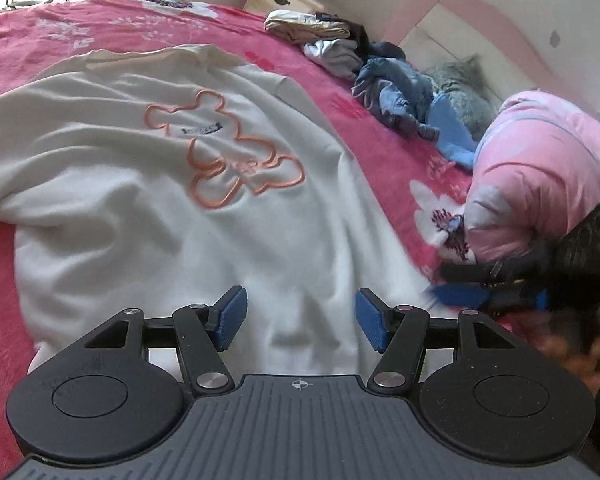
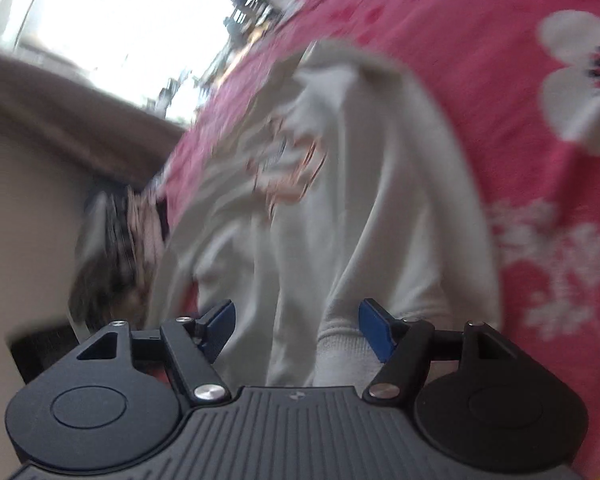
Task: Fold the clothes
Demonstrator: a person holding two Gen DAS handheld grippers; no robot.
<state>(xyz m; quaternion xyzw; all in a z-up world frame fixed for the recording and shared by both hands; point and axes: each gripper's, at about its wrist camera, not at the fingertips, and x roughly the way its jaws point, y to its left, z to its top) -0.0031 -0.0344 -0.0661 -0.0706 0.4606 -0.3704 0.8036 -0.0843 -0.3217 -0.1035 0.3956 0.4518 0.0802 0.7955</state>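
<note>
A: Where's the sweatshirt (image 1: 148, 184)?

B: Spread on the pink bed (image 1: 60, 32), bear print up. Its long axis runs from the near hem to the collar at the far edge.

A: And the grippers?

B: The left gripper (image 1: 298, 318) hangs over the near hem, jaws apart and empty. The right gripper (image 2: 296, 330) is at the right-hand corner, jaws wide, with a ribbed cuff (image 2: 342, 344) lying loose between them. Probably nearer its hold.
</note>
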